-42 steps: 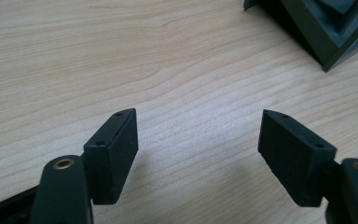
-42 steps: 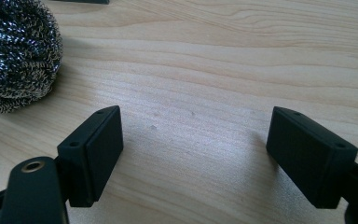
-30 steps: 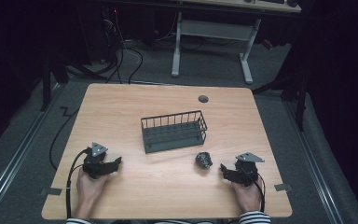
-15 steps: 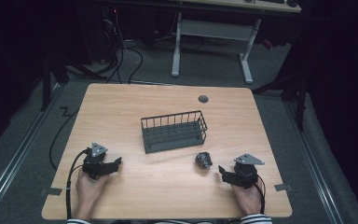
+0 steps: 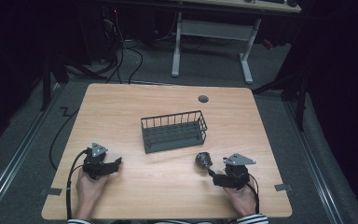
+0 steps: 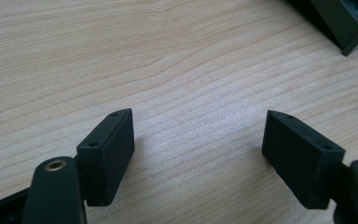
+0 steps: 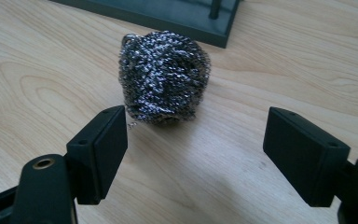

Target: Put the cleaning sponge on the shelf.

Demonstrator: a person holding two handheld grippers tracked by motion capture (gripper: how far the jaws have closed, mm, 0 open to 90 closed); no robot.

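Right gripper view — right gripper point(image 7: 193, 154) fingers wide, nothing between — scouring ball point(image 7: 164, 77) just ahead.

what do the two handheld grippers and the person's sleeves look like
Both the left gripper and the right gripper are black, each topped by a grey three-cornered plate and trailing a black cable. Seen close, each has two blocky matte black rectangular pads with small screw holes, on rounded black arms with a brass-coloured insert. The person's striped dark-and-white sleeves show at the wrists.
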